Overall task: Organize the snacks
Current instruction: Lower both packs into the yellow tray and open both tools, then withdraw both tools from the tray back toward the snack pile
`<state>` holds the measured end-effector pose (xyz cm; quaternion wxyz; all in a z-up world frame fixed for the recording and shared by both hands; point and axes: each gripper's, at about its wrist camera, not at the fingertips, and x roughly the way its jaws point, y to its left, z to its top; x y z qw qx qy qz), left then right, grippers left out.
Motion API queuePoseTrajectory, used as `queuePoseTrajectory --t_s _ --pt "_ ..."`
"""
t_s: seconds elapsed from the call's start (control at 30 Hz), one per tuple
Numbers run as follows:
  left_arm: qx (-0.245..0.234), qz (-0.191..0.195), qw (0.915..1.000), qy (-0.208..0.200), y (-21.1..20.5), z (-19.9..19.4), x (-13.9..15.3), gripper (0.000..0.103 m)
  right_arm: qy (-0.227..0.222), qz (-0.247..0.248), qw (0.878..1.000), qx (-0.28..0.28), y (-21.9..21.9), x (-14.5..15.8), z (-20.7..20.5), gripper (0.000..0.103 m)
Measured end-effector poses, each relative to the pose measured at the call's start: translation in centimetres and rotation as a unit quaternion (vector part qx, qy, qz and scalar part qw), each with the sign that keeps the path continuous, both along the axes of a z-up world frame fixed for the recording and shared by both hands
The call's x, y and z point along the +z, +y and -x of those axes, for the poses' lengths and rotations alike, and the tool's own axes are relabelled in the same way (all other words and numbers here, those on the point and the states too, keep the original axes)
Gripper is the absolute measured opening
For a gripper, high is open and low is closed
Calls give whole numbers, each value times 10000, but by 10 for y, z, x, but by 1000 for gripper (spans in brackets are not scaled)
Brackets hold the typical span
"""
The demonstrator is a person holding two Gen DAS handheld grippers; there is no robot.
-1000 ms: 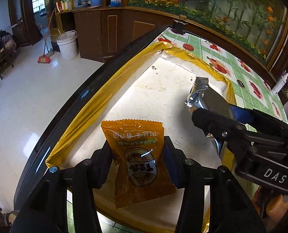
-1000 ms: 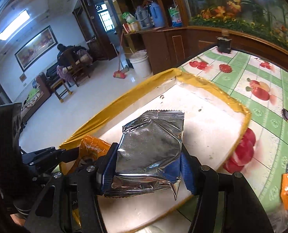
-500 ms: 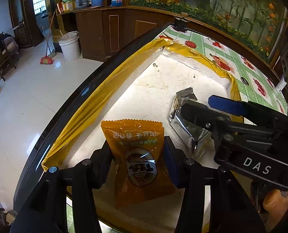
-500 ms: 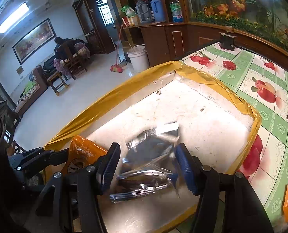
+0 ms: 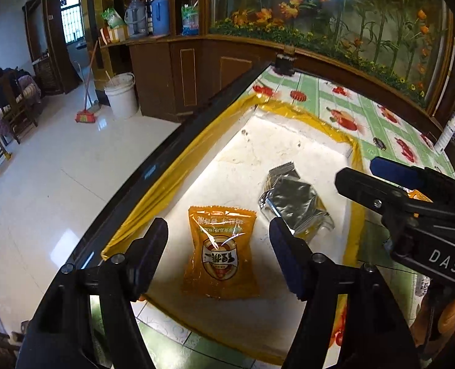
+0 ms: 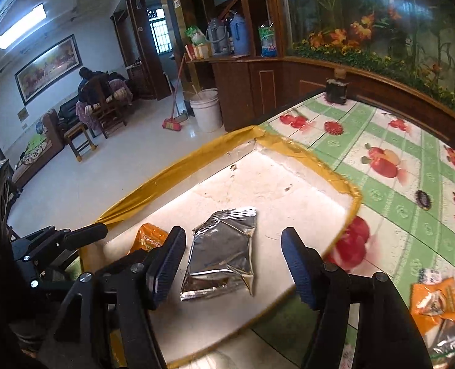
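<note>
Left wrist view: both claws, left claw [image 5: 218,258] and right claw [image 6: 233,264], point down and have just been opening, holding nothing; the orange pack [image 5: 219,250] and the silver pack [image 6: 222,258] at its 2 o'clock lie loose in the yellow-edged tray [image 5: 172,181].

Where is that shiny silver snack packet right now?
The silver packet lies flat on the white board edged with yellow tape, between the open right gripper's fingers, untouched. In the left wrist view it lies right of the orange packet.

An orange snack packet [image 5: 222,250] lay flat on the white board [image 5: 252,160] edged with yellow tape. Just beside it lay a crinkled silver foil packet [image 6: 224,250], both sealed.
</note>
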<state>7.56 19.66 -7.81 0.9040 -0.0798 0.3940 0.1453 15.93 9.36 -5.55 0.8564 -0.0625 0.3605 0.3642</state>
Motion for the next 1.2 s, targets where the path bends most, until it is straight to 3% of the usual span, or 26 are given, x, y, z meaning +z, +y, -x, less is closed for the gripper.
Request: queuePoseTrajectory --t_s 0.1,0.2,0.53,0.7,1.2 --pt "-21 -143 9997 -210 -8 9 15 68 -173 -54 9997 -135 -15 14 11 68" --pt "-28 -263 9989 -399 -15 17 28 76 -307 -99 9991 -257 -28 26 22 69" --pt "-84 -478 9951 -864 -36 41 61 76 -524 -224 9972 -481 -59 48 54 76" --pt "-120 -588 9929 -1028 -46 51 70 83 -586 -267 9962 -592 -72 54 64 77" --pt "-172 -684 9896 -1255 -62 69 84 83 -729 -340 9930 -862 -106 65 85 80"
